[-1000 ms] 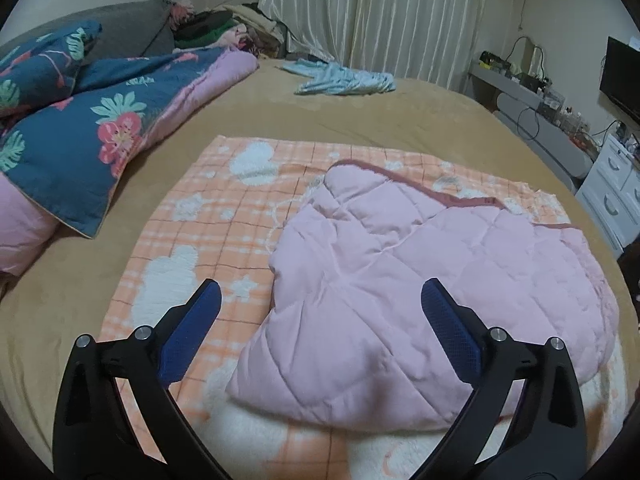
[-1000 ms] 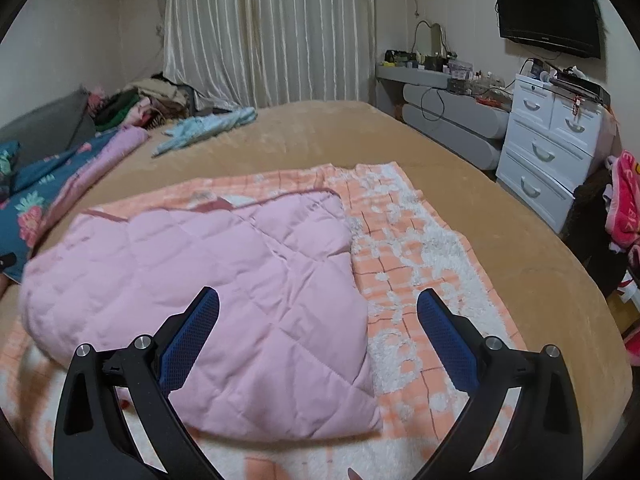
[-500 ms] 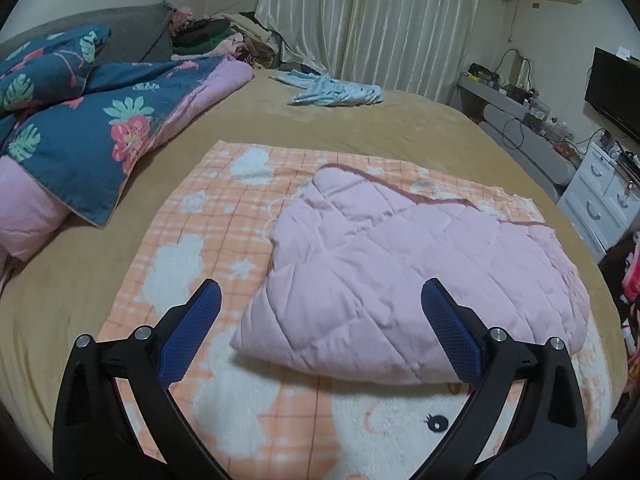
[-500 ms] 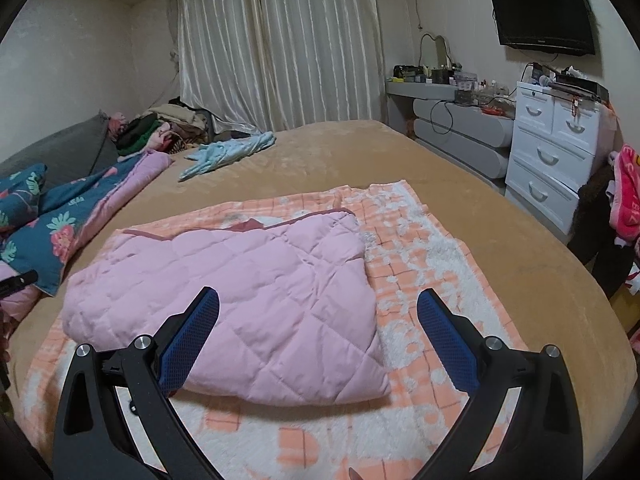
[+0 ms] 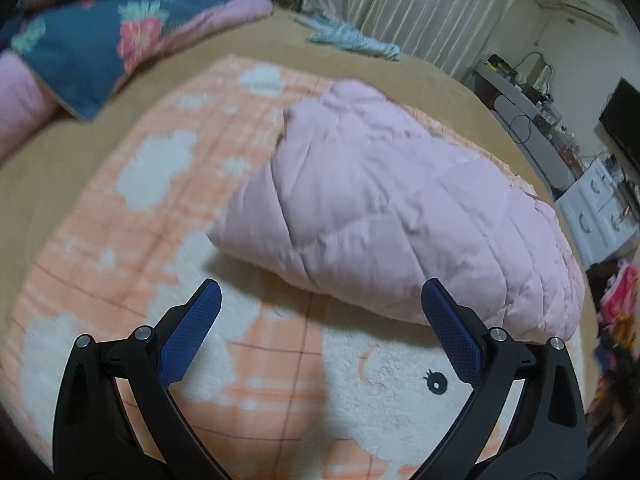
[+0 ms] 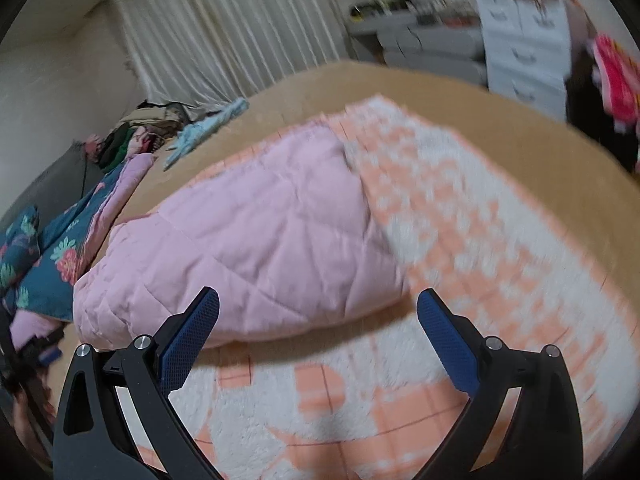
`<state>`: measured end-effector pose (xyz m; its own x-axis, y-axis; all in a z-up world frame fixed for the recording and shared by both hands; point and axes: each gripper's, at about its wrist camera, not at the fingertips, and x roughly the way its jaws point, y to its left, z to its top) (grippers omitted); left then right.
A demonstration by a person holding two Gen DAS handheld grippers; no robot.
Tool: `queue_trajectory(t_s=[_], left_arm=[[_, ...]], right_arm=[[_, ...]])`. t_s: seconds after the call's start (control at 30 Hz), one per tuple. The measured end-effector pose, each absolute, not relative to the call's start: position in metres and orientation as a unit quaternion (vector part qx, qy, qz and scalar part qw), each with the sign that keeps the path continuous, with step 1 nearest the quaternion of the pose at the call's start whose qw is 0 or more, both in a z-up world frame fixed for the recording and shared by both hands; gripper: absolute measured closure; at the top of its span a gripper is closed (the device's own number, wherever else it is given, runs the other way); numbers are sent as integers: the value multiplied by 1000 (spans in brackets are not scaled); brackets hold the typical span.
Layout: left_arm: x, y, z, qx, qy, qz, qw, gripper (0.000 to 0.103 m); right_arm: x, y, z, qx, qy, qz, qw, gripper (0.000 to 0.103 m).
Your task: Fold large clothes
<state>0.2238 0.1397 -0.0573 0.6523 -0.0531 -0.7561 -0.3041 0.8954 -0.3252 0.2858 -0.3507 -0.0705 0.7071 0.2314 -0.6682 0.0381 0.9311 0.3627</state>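
A pink quilted garment (image 5: 392, 216) lies folded in a thick bundle on an orange-and-white checked blanket (image 5: 160, 184) spread over the tan bed. It also shows in the right wrist view (image 6: 260, 248), on the same blanket (image 6: 460, 240). My left gripper (image 5: 320, 324) is open and empty, held above the blanket just in front of the bundle's near edge. My right gripper (image 6: 318, 324) is open and empty, also just in front of the bundle. Both views are blurred by motion.
A blue floral duvet (image 5: 92, 32) with pink lining lies at the bed's left. A light blue garment (image 5: 352, 40) lies at the far side near the curtains. White drawers (image 6: 520, 56) and a clothes pile (image 6: 148, 132) stand beyond the bed.
Both grippers have pulled back from the bundle and tilted, so it now sits farther up in both views. Both stayed open. The bundle has not moved.
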Motion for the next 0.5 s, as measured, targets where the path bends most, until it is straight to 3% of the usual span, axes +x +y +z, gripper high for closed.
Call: queue_trajectory(t_s=[0.5], left_arm=[[270, 162, -119, -411, 397, 33, 820, 9]], right_arm=[[341, -345, -130, 275, 421, 48, 863, 4]])
